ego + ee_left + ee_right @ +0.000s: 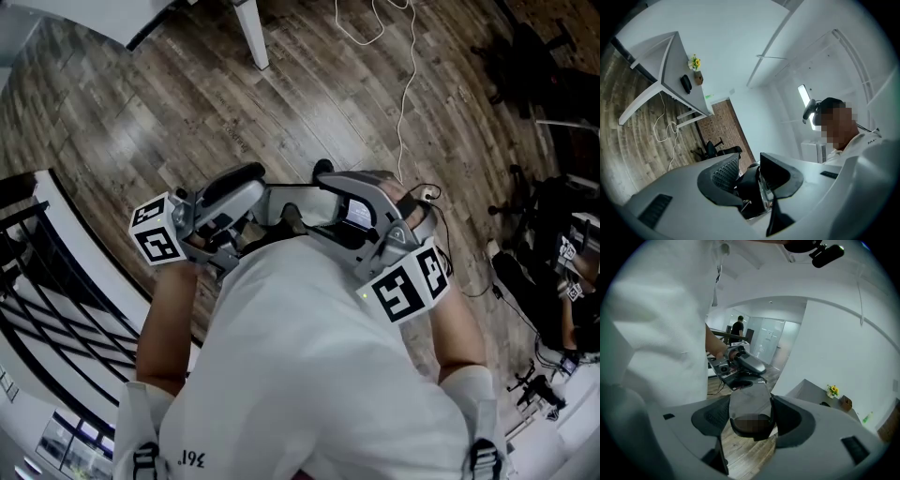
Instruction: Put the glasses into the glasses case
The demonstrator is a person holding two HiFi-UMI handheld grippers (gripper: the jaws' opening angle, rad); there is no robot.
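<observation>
Both grippers are raised in front of the person's white shirt, with the glasses point(305, 204) spanning the gap between them. My left gripper point(253, 206) is shut on one end of the glasses, which shows as a dark frame part point(751, 185) between its pads. My right gripper point(349, 208) is shut on the other end, where a clear lens in a dark rim point(750, 411) fills the space between its jaws. The left gripper point(745, 363) shows just beyond that lens. A black oblong thing point(686, 83), perhaps the glasses case, lies far off on a grey table point(670, 70).
Wooden floor lies below, with a white cable point(408, 84), a white table leg point(251, 33) and dark office chairs point(525, 56) at the right. Yellow flowers point(695, 62) and a small box stand on the table. A person point(738, 326) stands far off.
</observation>
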